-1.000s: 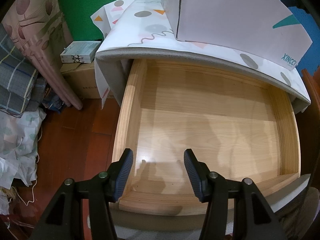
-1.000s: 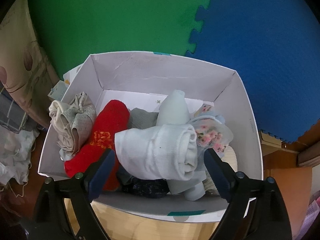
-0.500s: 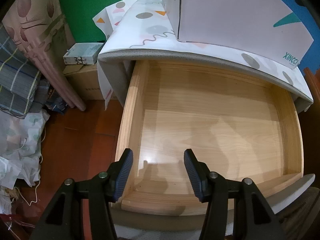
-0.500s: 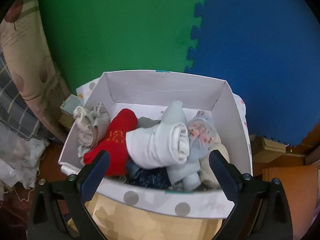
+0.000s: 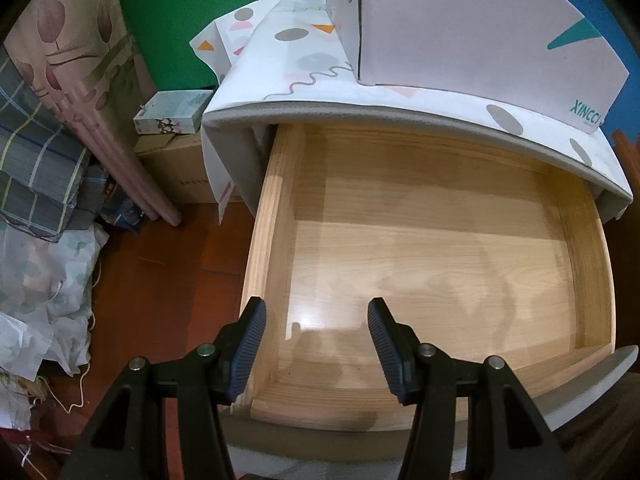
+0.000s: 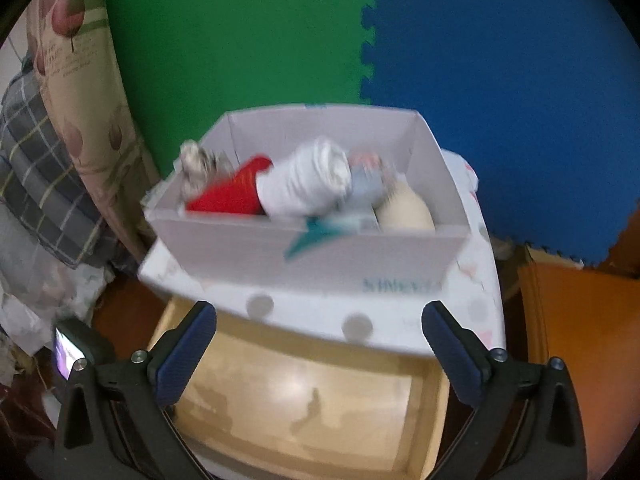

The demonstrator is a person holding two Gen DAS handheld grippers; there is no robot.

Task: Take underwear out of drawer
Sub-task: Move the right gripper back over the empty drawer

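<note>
Underwear [image 6: 308, 188] rolled into bundles, heaped inside white cardboard box [image 6: 304, 252] standing on the bench top [image 6: 400, 320] above the drawer: white roll in the middle, red roll [image 6: 232, 196] to its left, beige-grey bundle [image 6: 196, 168] at the box's far left corner, pale blue and floral pieces [image 6: 368, 184] to the right of the white roll, cream piece [image 6: 408, 212] at the box's right end. Blurred in the right wrist view, so finer detail not readable. Teal mark and teal lettering on the box's front wall.

Drawer [image 5: 440, 240] pulled out below the box, light wood, bare floor and walls showing in both views, no clothing seen in it. Bench top covered by a white cloth with grey dots and coloured shapes [image 5: 304, 64], draped over the left edge beside the drawer.

Left gripper [image 5: 316, 344] pointing steeply down over the drawer's near left corner, jaws apart at a middling width, nothing between them, blue ribbed pads [image 5: 250, 344] clear of the wood. Right gripper [image 6: 320, 356] held over the drawer's front, aimed toward the box, jaws opening, spread wide, nothing between them.

Left of the drawer: small printed carton [image 5: 172, 114] on a brown cardboard box, pink floral fabric [image 5: 80, 64], plaid cloth [image 5: 36, 168], red-brown floor [image 5: 160, 280]. Behind the box: green foam mat [image 6: 240, 32] and blue foam mat [image 6: 500, 80] joined by a toothed seam.
</note>
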